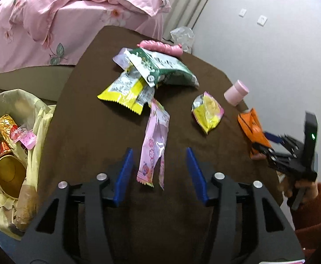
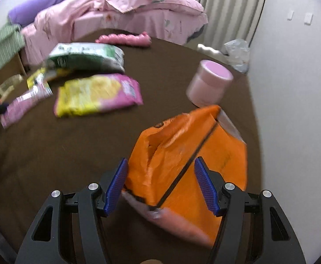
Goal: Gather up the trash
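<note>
My left gripper [image 1: 159,173] is open above the brown table, its blue fingers either side of the lower end of a long pink wrapper [image 1: 155,145]. Beyond lie a yellow wrapper [image 1: 125,92], a green-and-white bag [image 1: 165,68] and a small yellow-pink packet [image 1: 206,111]. My right gripper [image 2: 160,184] is open around an orange bag [image 2: 189,156], the pads not pressing it; in the left wrist view it [image 1: 268,145] sits at the table's right edge by the orange bag [image 1: 251,129]. A bin with a yellow liner [image 1: 13,154] holds trash at the left.
A pink jar [image 1: 236,92] stands near the table's right edge, also in the right wrist view [image 2: 209,85]. A pink twisted object [image 1: 160,47] lies at the far edge. A bed with a pink quilt [image 1: 61,15] is behind. A white wall runs along the right.
</note>
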A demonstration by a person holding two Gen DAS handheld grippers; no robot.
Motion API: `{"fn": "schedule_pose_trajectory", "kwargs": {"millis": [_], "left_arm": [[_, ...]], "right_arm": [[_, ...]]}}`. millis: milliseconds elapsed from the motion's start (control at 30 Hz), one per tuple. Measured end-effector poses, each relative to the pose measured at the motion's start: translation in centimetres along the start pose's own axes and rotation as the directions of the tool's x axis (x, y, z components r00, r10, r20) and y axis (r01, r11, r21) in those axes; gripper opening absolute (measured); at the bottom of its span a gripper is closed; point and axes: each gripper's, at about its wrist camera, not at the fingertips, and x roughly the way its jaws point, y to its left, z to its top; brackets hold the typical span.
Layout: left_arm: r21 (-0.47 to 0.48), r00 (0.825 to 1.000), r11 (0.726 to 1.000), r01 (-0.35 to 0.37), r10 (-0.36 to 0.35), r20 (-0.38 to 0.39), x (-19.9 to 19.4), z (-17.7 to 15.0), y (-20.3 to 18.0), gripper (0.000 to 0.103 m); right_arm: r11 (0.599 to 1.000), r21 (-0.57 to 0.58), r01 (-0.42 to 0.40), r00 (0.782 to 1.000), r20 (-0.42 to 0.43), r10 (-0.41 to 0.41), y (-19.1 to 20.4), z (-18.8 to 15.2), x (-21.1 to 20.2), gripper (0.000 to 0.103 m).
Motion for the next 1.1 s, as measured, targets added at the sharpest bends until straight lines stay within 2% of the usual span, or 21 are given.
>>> {"fn": "schedule_pose_trajectory", "kwargs": {"millis": [67, 100, 167, 233, 267, 367, 467, 500, 533, 567, 600, 700, 867, 1000, 1100], "left_arm": [[-0.012, 1.000, 1.000, 0.005, -0.005, 0.025, -0.3, 0.2, 0.1, 0.056], [-0.021, 0.999, 1.000, 0.010, -0.009, 0.035, -0.5, 0.3, 0.3, 0.058], [-0.039, 0.999, 0.999, 0.021, -0.019, 0.049, -0.8, 0.7, 0.5, 0.059], [-0.052, 0.998, 0.998, 0.031, -0.029, 0.051, -0.8, 1.0, 0.7, 0.060], [-0.054, 0.999, 0.998, 0.028, -0.025, 0.046, -0.7, 1.1, 0.7, 0.064], [-0.047, 1.000, 0.999, 0.025, -0.025, -0.001, 0.1, 1.3, 0.6, 0.066], [-0.020, 1.000, 0.999, -0.027, 0.027, -0.008, 0.4, 1.2, 0.3, 0.066], [-0.014, 1.000, 0.999, -0.030, 0.030, -0.007, 0.4, 1.2, 0.3, 0.066], [-0.013, 1.000, 1.000, -0.024, 0.024, -0.006, 0.3, 1.2, 0.4, 0.066], [-0.012, 1.000, 1.000, -0.021, 0.021, -0.005, 0.3, 1.3, 0.4, 0.066], [-0.009, 1.000, 1.000, -0.021, 0.021, -0.007, 0.3, 1.3, 0.4, 0.066], [0.007, 1.000, 1.000, -0.018, 0.018, -0.021, 0.5, 1.5, 0.4, 0.065], [0.032, 0.999, 0.999, -0.021, 0.022, -0.043, 0.8, 2.0, -0.1, 0.061], [0.091, 0.995, 0.994, -0.064, 0.070, -0.071, 1.9, 2.6, -1.1, 0.057], [0.158, 0.988, 0.983, -0.098, 0.114, -0.101, 3.4, 3.4, -1.8, 0.055]], "right_arm": [[0.996, 0.068, -0.057, 0.998, 0.044, 0.054, -1.3, -0.4, -1.2, 0.060], [0.983, 0.155, -0.094, 0.993, 0.088, 0.081, -2.9, -0.6, -2.1, 0.060], [0.961, 0.248, -0.123, 0.988, 0.126, 0.094, -4.4, -0.8, -2.1, 0.060], [0.922, 0.357, -0.150, 0.985, 0.131, 0.109, -5.8, -0.4, -0.8, 0.060], [0.915, 0.373, -0.151, 0.986, 0.123, 0.112, -5.9, -0.1, -0.1, 0.060], [0.957, 0.280, -0.076, 0.996, 0.056, 0.063, -4.0, 1.3, 3.0, 0.060], [0.987, 0.156, 0.031, 0.999, -0.025, -0.027, -2.4, 2.4, 5.6, 0.060], [0.987, 0.155, 0.039, 0.999, 0.001, -0.040, -2.5, 2.3, 5.9, 0.060], [0.985, 0.171, 0.037, 0.999, -0.003, -0.037, -2.7, 2.3, 6.0, 0.059], [0.981, 0.190, 0.029, 1.000, -0.016, -0.026, -3.1, 2.3, 6.2, 0.054], [0.975, 0.223, -0.004, 1.000, -0.009, 0.006, -3.8, 2.2, 5.9, 0.043], [0.974, 0.220, -0.047, 0.999, 0.006, 0.047, -4.0, 2.3, 5.0, 0.015], [0.986, 0.134, -0.100, 0.991, 0.103, 0.087, -2.0, 3.0, 1.9, 0.011], [0.986, 0.051, -0.160, 0.969, 0.198, 0.147, 0.6, 4.6, -1.3, 0.011], [0.984, 0.023, -0.174, 0.963, 0.213, 0.166, 1.7, 5.3, -1.8, 0.011]]}}
